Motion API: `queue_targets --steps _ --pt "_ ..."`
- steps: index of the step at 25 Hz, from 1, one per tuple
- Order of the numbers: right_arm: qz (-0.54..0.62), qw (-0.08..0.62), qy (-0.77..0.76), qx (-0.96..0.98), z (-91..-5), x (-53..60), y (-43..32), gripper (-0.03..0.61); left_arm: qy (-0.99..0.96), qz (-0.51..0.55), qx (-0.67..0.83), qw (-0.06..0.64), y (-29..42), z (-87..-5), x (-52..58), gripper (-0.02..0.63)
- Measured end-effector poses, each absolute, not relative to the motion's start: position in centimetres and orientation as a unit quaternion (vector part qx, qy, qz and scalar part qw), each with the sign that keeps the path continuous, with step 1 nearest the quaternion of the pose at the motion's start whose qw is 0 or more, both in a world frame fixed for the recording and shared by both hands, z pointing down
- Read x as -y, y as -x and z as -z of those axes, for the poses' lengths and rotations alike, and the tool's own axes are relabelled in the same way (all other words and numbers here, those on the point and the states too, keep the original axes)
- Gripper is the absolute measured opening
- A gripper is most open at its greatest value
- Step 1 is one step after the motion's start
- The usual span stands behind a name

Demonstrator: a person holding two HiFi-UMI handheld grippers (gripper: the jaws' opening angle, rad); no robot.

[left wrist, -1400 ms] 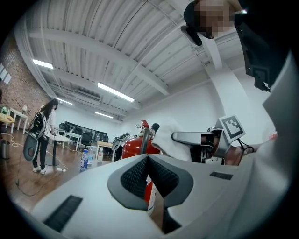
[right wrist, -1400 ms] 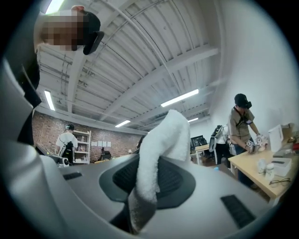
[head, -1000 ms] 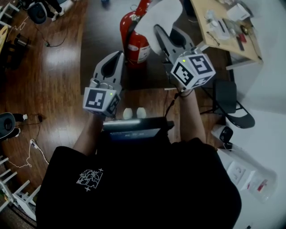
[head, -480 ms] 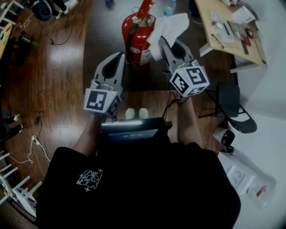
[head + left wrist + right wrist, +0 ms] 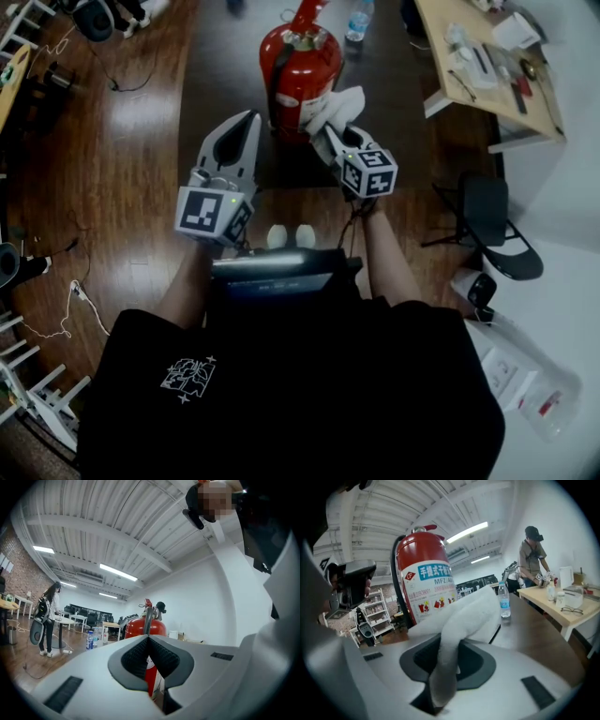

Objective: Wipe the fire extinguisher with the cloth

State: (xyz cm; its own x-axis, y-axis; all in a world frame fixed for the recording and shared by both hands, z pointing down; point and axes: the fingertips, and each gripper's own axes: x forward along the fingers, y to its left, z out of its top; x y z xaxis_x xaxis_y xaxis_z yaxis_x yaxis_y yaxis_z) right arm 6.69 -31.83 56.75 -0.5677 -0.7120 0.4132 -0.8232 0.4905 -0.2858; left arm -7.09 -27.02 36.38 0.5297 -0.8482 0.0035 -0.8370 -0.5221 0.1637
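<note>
Head view steeply down; gripper views low, level, near; all share fire extinguisher (image 5: 298, 70).

The red metal fire extinguisher (image 5: 298, 75) stands on the wooden floor (image 5: 122, 169) just ahead of the person. The white cloth (image 5: 333, 108), pinched in the right gripper (image 5: 326, 136), sits at its right side. The left gripper (image 5: 249, 116) hangs to its left, apart. A plastic water bottle (image 5: 358, 21) stands behind it, and a wooden table (image 5: 487, 89) is far right.

Setting: I work in an open-plan office-workshop. A ribbed industrial ceiling (image 5: 117, 522) carries strip lights (image 5: 118, 572); a brick wall (image 5: 21, 569) flanks desks (image 5: 75, 619) with office chairs; a workbench (image 5: 487, 94) (littered with small tools) stands on the wooden floor (image 5: 112, 187), storage shelves (image 5: 375, 611) stand further off, and cables (image 5: 70, 309) trail across the boards.
</note>
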Motion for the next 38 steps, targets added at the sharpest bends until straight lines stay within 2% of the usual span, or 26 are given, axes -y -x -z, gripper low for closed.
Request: queue_targets --steps 3,8,10,13,19,25,34,38 --pt "-0.210 0.078 -0.466 0.856 -52.9 31.8 -8.9 0.100 -0.871 0.038 0.484 0.072 7.1 -36.2 26.9 0.000" --pt "-0.117 -0.056 -0.448 0.885 -35.8 33.2 -12.3 0.101 -0.869 0.035 0.489 0.065 7.4 -36.0 26.8 0.000" --pt "-0.082 -0.063 -0.430 0.897 -31.3 34.2 -11.9 0.101 -0.868 0.033 0.491 0.066 7.3 -36.0 26.7 0.000" --pt "-0.042 -0.031 -0.418 0.907 -29.2 36.6 -9.8 0.101 -0.868 0.037 0.491 0.069 7.1 -35.9 26.4 0.000" --pt "-0.035 0.013 -0.431 0.901 -31.8 39.9 -7.0 0.100 -0.864 0.034 0.497 0.073 7.4 -36.0 25.9 0.000" --pt "-0.095 0.006 -0.462 0.882 -37.3 41.1 -8.7 0.097 -0.866 0.036 0.493 0.069 7.1 -36.1 25.9 0.000" --pt "-0.238 0.140 -0.449 0.850 -55.2 37.5 -8.6 0.098 -0.865 0.034 0.494 0.074 7.3 -36.6 25.8 0.000" --pt "-0.231 0.125 -0.465 0.846 -54.7 36.0 -9.3 0.100 -0.868 0.035 0.491 0.072 7.3 -36.6 26.0 0.000"
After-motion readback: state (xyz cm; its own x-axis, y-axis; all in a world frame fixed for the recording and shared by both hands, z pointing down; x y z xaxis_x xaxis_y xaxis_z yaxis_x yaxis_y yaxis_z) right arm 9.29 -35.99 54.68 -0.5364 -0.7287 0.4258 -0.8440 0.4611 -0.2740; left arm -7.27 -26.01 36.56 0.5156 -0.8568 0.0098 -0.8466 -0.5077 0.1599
